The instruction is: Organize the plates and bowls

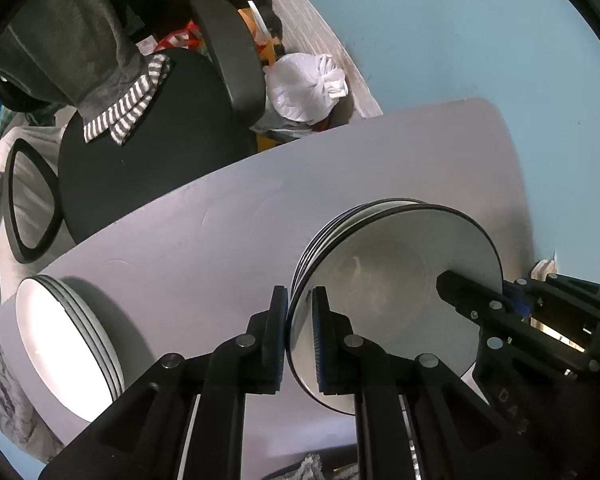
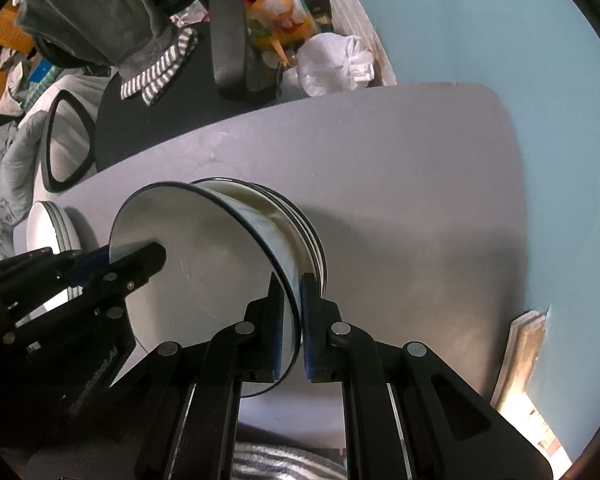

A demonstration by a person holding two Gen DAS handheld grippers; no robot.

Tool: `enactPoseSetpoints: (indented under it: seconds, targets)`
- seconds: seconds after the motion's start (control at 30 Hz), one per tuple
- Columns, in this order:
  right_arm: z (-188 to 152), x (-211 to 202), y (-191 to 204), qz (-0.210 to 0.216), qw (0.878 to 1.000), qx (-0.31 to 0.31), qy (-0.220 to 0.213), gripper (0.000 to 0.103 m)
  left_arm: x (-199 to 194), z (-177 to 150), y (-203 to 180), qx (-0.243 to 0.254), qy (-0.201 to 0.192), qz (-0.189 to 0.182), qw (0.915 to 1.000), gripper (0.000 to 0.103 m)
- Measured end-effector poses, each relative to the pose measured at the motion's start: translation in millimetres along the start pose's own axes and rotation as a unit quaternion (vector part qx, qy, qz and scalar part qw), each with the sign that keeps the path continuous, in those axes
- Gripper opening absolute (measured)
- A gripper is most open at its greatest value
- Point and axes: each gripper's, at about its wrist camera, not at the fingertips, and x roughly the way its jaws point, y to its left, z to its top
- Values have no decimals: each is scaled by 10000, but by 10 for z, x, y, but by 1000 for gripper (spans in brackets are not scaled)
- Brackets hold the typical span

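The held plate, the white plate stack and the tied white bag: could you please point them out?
Held plate [image 1: 388,280], left wrist view, its face.
White plate stack [image 1: 56,344], left wrist view, top plate's face.
White bag [image 2: 328,66], right wrist view, its body.

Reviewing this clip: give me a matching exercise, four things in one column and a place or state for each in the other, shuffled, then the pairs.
Things:
1. left claw
2. top plate
3. second plate stack
4. white tied bag

Places or states:
A. past the table's far edge, by the chair
B. clamped at opposite rims by both claws
C. standing on the table's left end, untouched
D. shut on a plate rim

Pairs: 1-D, 2-B, 3-C, 4-A
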Motion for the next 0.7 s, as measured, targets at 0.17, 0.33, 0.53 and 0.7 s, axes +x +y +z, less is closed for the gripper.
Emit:
enactPoseSetpoints:
  seconds: [0.17, 0.33, 0.53, 0.7]
  targets:
    - [19, 2, -3, 7, 10000, -5, 66, 8, 44, -8, 7, -6, 56, 19, 10000, 14]
    - [29, -1, 19, 88, 9999, -17, 72, 18, 66, -47, 43, -78, 33, -16, 10000, 20]
    - [18, -52, 89, 55, 10000, -57, 19, 29, 73, -106, 131, -234, 9, -159, 9996, 26]
    - [20, -77, 110, 25, 10000, -85, -6, 32, 30, -132, 159, -261, -67, -164, 9995, 27]
